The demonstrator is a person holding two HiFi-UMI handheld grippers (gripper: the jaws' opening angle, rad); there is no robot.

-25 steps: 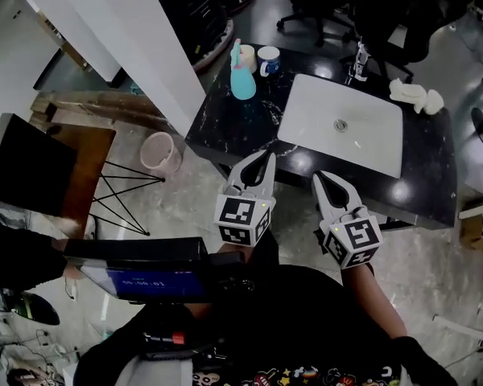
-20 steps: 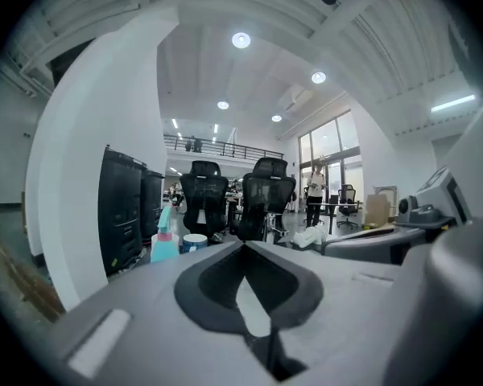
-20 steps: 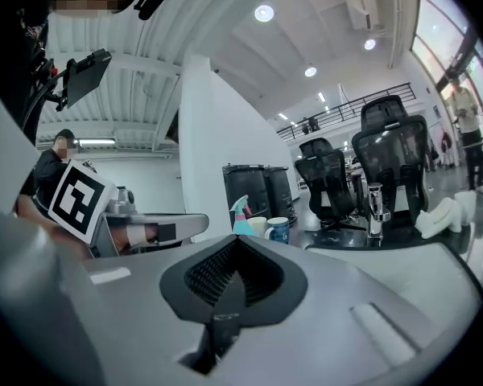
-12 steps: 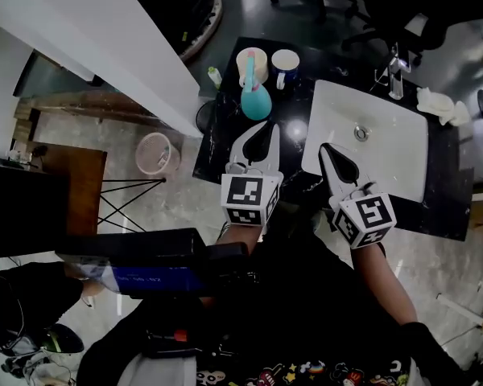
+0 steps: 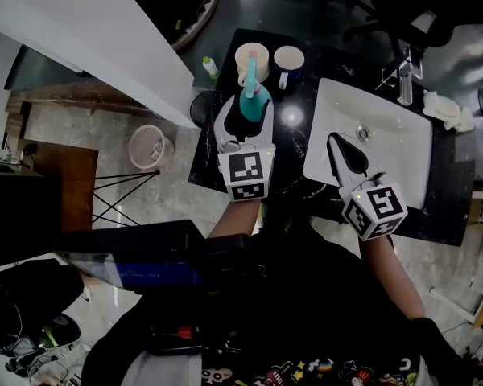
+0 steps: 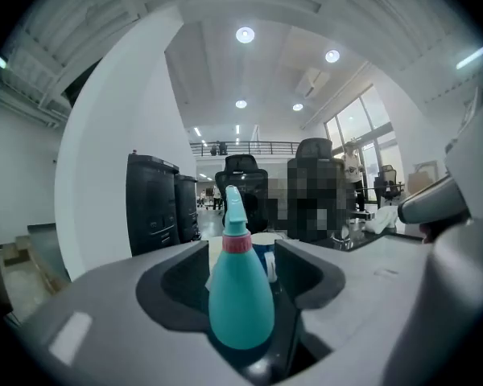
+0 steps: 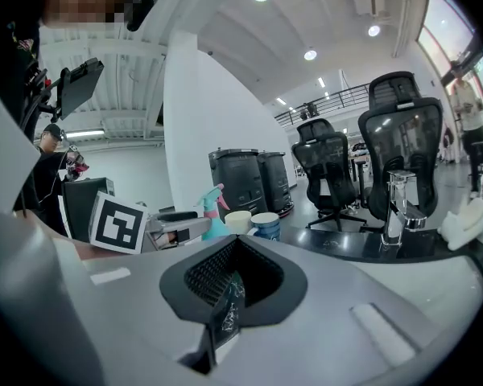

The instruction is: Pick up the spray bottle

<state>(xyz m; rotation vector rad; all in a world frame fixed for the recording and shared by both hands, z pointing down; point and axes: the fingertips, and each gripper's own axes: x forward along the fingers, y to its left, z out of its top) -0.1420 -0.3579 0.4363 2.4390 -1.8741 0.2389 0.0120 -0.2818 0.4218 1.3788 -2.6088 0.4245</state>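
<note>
Head view looks steeply down over the counter point(image 5: 286, 155) — both gripper views sit low, facing 12 o'clock; all three share the spray bottle point(image 5: 258, 96)

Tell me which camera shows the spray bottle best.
Left gripper view: the spray bottle stands close, nearly whole, between its open jaws. Head view shows only its top; right gripper view shows it small, half hidden.

Dim head view, brighter gripper views
We see glaring ceiling lights point(image 6: 244, 34), a bright sheen on the counter point(image 5: 291, 117), and fisheye-bent edges.
</note>
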